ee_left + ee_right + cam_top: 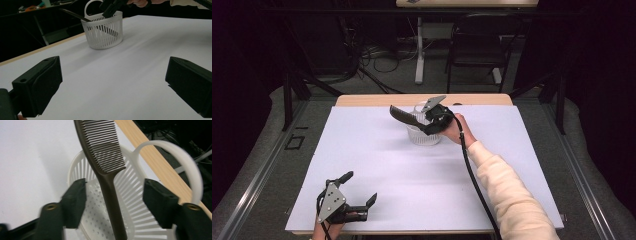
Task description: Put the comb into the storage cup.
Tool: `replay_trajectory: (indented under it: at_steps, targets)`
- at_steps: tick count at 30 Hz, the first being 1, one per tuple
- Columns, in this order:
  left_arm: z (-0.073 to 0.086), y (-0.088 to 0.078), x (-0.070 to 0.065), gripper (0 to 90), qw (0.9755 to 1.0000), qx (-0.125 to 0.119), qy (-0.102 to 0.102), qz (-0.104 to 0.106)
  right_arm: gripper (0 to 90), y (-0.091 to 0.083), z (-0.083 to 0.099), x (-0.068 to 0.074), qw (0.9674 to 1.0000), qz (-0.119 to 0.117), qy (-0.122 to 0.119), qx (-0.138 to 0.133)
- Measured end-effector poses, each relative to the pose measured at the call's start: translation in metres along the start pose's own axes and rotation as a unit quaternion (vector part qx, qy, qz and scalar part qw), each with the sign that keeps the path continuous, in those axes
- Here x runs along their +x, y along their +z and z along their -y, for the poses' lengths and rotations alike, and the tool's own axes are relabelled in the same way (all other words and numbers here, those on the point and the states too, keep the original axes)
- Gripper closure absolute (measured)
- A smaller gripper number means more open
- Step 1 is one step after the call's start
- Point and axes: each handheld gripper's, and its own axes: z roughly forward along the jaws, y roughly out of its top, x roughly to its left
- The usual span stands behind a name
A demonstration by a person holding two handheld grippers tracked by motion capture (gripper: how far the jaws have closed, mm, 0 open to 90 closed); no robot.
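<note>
A dark brown comb (401,114) stands in a white slatted basket (424,136) at the back middle of the table, its toothed end leaning out to the left. My right gripper (424,123) hovers over the basket, held in a hand. In the right gripper view the comb (105,152) rises between the two jaws of my right gripper (115,186), which stand wide apart and clear of it, above the basket (140,216). My left gripper (360,187) rests open near the front left edge, nothing between its fingers. In the left gripper view the basket (103,32) and comb (75,15) lie ahead.
A white sheet (377,165) covers the table, with a wood strip (377,100) along the far edge. The basket has a loop handle (178,155) on its far side. A black chair (477,45) and a table leg (419,50) stand behind on the floor.
</note>
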Motion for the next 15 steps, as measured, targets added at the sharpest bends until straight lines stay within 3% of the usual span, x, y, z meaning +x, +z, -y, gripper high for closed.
replay_trajectory:
  at_steps: [8,15]
  targets:
    - [0.000,0.000,0.000,0.7,1.0000,0.001,0.000,0.000,18.5,-0.015,-0.005,0.003,1.0000,-0.007,0.005,0.000]
    - [0.000,0.000,0.000,0.7,1.0000,0.002,0.001,0.000,13.4,-0.031,-0.007,0.004,0.9998,-0.017,0.010,0.002]
